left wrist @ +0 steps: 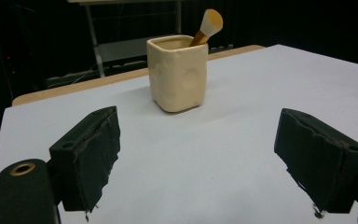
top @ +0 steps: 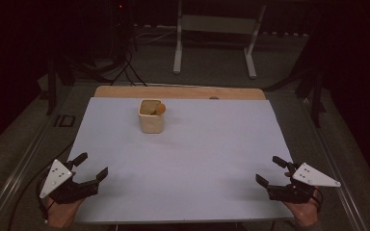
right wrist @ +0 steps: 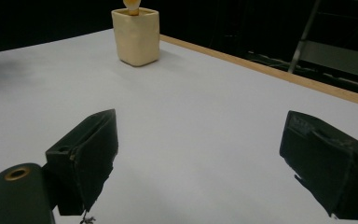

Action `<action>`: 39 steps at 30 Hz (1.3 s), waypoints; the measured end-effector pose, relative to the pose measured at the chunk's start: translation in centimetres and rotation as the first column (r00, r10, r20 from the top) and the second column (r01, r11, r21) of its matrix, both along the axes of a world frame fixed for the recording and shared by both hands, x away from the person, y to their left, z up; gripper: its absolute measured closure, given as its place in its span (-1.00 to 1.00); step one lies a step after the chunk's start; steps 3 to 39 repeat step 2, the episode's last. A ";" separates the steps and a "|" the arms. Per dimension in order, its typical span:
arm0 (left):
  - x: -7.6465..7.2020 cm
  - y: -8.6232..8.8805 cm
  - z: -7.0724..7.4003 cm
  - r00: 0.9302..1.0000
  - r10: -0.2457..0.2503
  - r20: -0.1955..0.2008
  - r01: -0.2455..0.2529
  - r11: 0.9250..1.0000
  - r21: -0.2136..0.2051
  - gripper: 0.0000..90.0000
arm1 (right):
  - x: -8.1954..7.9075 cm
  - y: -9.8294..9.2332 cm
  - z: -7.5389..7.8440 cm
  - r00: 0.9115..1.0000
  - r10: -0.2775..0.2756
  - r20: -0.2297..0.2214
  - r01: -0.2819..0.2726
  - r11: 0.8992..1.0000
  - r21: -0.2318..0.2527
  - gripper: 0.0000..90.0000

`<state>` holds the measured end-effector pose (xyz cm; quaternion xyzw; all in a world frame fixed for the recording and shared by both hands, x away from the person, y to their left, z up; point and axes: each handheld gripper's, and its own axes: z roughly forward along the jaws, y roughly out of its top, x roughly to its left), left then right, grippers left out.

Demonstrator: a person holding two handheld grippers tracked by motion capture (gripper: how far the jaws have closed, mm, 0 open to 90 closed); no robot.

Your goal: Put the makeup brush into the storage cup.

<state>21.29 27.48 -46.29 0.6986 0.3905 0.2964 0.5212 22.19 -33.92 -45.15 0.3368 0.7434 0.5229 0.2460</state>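
A cream square cup (top: 151,116) stands upright toward the back left of the white table sheet (top: 183,163). An orange-tipped wooden utensil (top: 160,109) leans out of its right corner. The same cup (left wrist: 178,72) with the utensil (left wrist: 208,25) stands ahead of the left gripper's jaws. My left gripper (top: 92,166) rests at the front left corner, open, nothing between its pads. At the front right my right gripper (top: 270,171) is open and empty too. From the right gripper view the cup (right wrist: 136,35) is far off at the upper left.
A wooden table edge (top: 178,92) runs along the back of the sheet. Beyond it stand the white legs of a frame (top: 177,43) and cables on a dark floor. A metal rail (top: 19,168) borders the table's left side.
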 end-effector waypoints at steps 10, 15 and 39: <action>0.0 0.0 0.0 1.000 0.001 -0.001 -0.001 1.000 0.001 -0.65 | 0.0 0.0 0.0 1.000 0.000 0.002 0.000 1.000 0.003 -0.75; 0.0 0.0 0.0 1.000 0.001 -0.001 -0.001 1.000 0.001 -0.65 | 0.0 0.0 0.0 1.000 0.000 0.002 0.000 1.000 0.003 -0.75; 0.0 0.0 0.0 1.000 0.001 -0.001 -0.001 1.000 0.001 -0.65 | 0.0 0.0 0.0 1.000 0.000 0.002 0.000 1.000 0.003 -0.75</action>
